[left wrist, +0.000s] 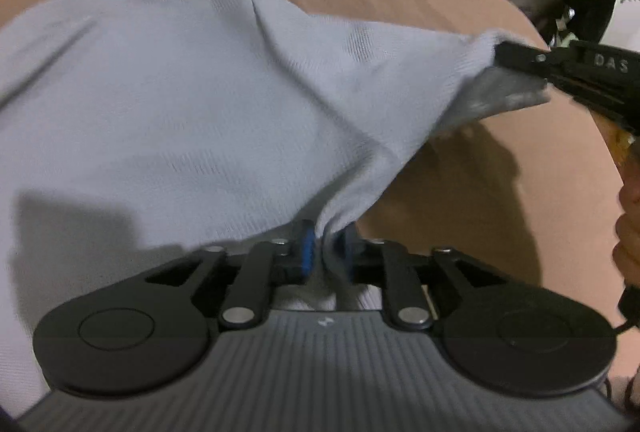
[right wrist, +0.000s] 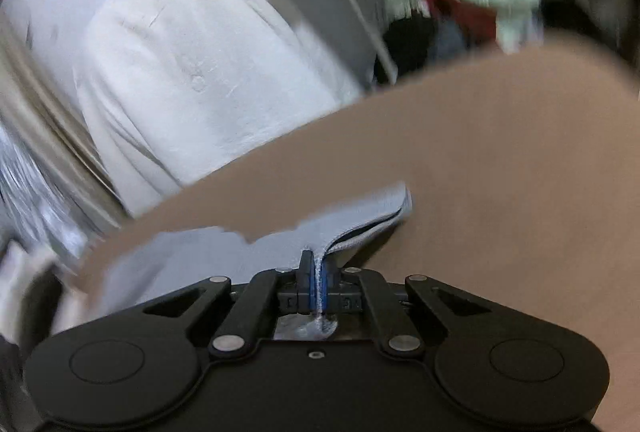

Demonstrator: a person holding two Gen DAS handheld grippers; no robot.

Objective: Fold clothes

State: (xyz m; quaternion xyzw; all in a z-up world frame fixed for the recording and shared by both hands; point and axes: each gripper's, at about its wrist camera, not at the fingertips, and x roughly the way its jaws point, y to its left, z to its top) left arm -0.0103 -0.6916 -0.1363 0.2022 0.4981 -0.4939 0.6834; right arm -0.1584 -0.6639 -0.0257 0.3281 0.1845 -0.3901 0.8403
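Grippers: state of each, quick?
Left gripper: shut on the grey garment.
Right gripper: shut on the same garment's edge, lifted off the table.

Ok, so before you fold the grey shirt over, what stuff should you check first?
1. Left gripper has the grey shirt between its blue pads: ok.
2. Right gripper is shut on the shirt's edge: ok.
3. Cloth between the two grippers is lifted off the brown table: ok.
4. Bare table beside the shirt to lay the fold: ok.
5. Rest of the shirt lies smooth: not ok, there are creases.
6. The shirt's far edge stays on the table: cannot tell, it runs out of view on the left.
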